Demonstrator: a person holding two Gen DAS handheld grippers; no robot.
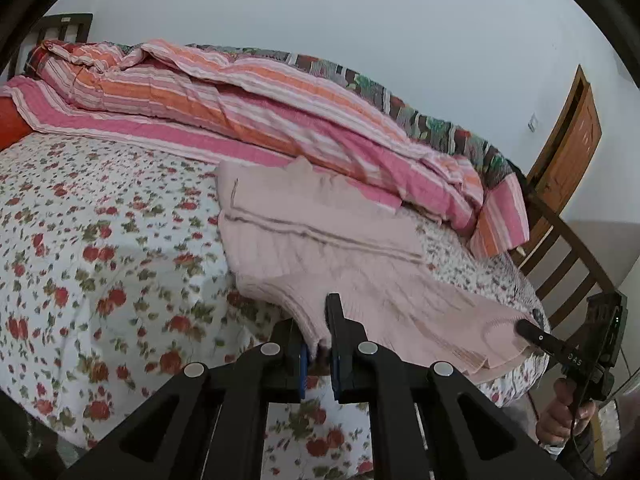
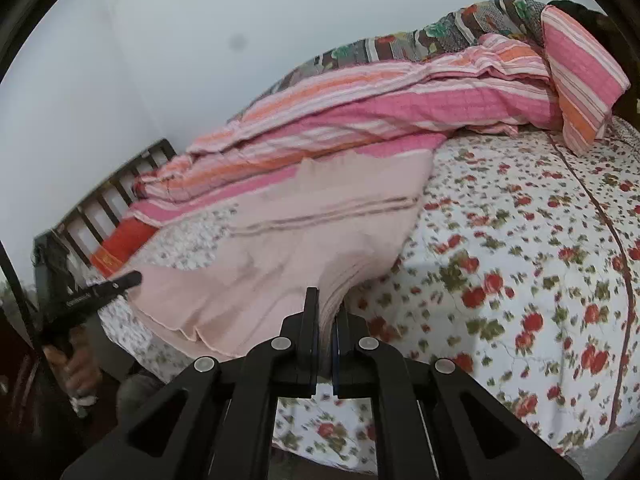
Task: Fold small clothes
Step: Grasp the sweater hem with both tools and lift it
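The left hand-held gripper (image 1: pixel 318 334) pinches one near corner of the pink sweater (image 1: pixel 320 232); the right hand-held gripper (image 2: pixel 328 320) pinches the other; the sweater's far part rests on the floral bed (image 1: pixel 100 240), beside the striped quilt (image 1: pixel 248 104).

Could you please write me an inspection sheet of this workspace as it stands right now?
Surface: bed with a floral sheet, creased, taking up most of both views.
Job's things: pale pink knit garment, partly folded, its near edge raised off the sheet at two corners.
Clutter: pink and orange striped quilt bunched along the far side; a patchwork blanket behind it.
Grippers: left gripper shut on one near corner of the garment; right gripper shut on the other.
Cables: a dark cable hangs by the hand under the right gripper.
Surroundings: plain pale wall, dark slatted bed frame, wooden door.
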